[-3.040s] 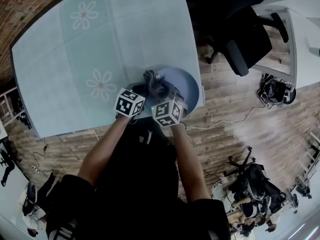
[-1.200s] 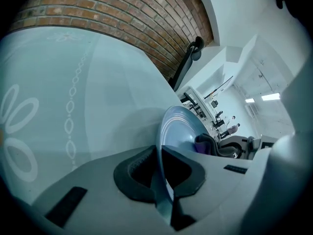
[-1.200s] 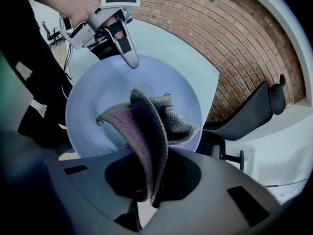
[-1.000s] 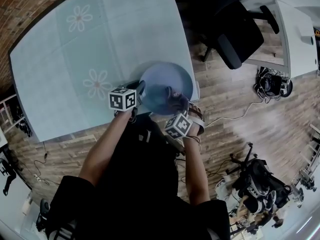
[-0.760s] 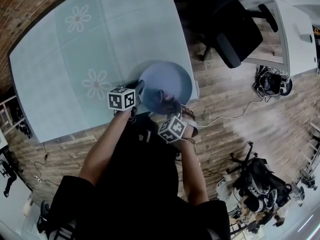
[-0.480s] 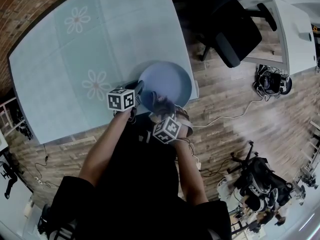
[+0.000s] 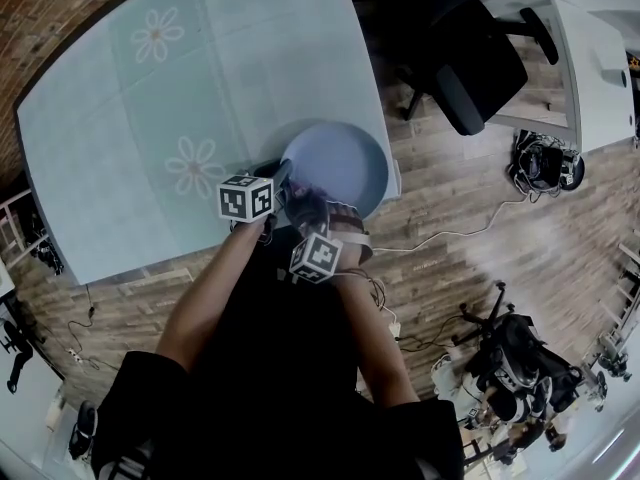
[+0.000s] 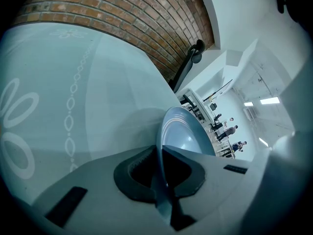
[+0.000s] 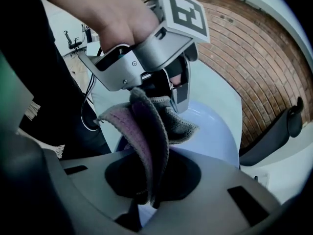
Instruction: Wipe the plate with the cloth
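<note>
We saw the plate at the near right corner of the table, with part of its rim out past the table's edge over the wooden floor. The left gripper had hold of it at the rim on the left side. In the left gripper view the rim ran straight between the two pads, which were pressed in on it from both sides, and the rest of the plate stretched away from the left gripper with its pale blue inside turned to the right. Whether the plate lay flat on the table or was tipped up we could not tell.

The right gripper came in from the near side and pointed steeply down at the plate's near left part. In the right gripper view the right gripper pinched the cloth, and a grey and purple fold stood up from between its closed jaws. The cloth's loose end lay on the plate, just beside the tips of the left gripper, which filled the top of that view with a hand around it. In the head view the cloth showed as a dark bunch on the plate's near left edge, between the two marker cubes, and the two grippers stood close together there.
</note>
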Demonstrator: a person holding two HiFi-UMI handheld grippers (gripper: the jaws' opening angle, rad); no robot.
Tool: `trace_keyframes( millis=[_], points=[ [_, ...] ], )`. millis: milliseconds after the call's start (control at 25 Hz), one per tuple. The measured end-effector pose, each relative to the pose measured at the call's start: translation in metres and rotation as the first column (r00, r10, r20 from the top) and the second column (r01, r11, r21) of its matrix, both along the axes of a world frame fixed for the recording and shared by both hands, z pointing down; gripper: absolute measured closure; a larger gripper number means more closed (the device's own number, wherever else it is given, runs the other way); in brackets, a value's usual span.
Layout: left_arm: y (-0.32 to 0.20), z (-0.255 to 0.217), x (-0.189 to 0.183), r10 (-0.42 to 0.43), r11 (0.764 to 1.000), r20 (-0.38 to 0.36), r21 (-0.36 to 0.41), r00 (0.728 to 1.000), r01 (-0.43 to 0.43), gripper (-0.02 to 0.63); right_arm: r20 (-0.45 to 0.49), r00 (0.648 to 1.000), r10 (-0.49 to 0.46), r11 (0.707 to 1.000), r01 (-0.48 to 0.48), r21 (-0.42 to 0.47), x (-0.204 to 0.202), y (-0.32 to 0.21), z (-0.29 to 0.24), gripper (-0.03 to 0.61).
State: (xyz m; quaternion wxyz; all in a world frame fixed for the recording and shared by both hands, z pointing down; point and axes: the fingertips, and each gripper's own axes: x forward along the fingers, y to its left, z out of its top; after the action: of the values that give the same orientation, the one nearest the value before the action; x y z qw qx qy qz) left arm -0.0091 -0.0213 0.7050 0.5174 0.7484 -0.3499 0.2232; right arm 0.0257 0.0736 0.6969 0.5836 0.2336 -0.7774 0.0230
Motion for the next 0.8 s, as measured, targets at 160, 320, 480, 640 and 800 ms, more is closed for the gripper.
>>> trace_keyframes(
  millis=[160, 320, 480, 640, 800],
  points=[
    [0.0, -0.001, 0.002, 0.006, 1.0, -0.005, -0.002, 1.0, -0.006, 0.569, -0.042, 0.999, -0.03, 0.999, 0.031, 0.031, -0.001, -0.008, -0.001, 0.522],
    [-0.001, -0.001, 0.0, 0.012, 1.0, -0.009, -0.002, 1.0, -0.012, 0.569, -0.053, 0.997, -0.049, 0.996, 0.053, 0.075, -0.005, -0.022, 0.002, 0.522],
    [0.0, -0.001, 0.001, 0.014, 1.0, -0.011, -0.007, 1.0, -0.014, 0.569, -0.047, 0.997, -0.056, 0.992, 0.061, 0.108, -0.003, -0.042, 0.001, 0.522],
    [0.0, -0.002, 0.0, 0.012, 1.0, -0.012, -0.005, 1.0, -0.012, 0.569, -0.05, 0.996, -0.072, 0.989, 0.078, 0.124, -0.001, -0.066, -0.003, 0.52],
    [-0.001, -0.001, 0.001, 0.004, 1.0, -0.017, -0.011, 1.0, -0.004, 0.569, -0.05, 0.994, -0.099, 0.986, 0.105, 0.127, 0.002, -0.081, -0.003, 0.52]
  ],
)
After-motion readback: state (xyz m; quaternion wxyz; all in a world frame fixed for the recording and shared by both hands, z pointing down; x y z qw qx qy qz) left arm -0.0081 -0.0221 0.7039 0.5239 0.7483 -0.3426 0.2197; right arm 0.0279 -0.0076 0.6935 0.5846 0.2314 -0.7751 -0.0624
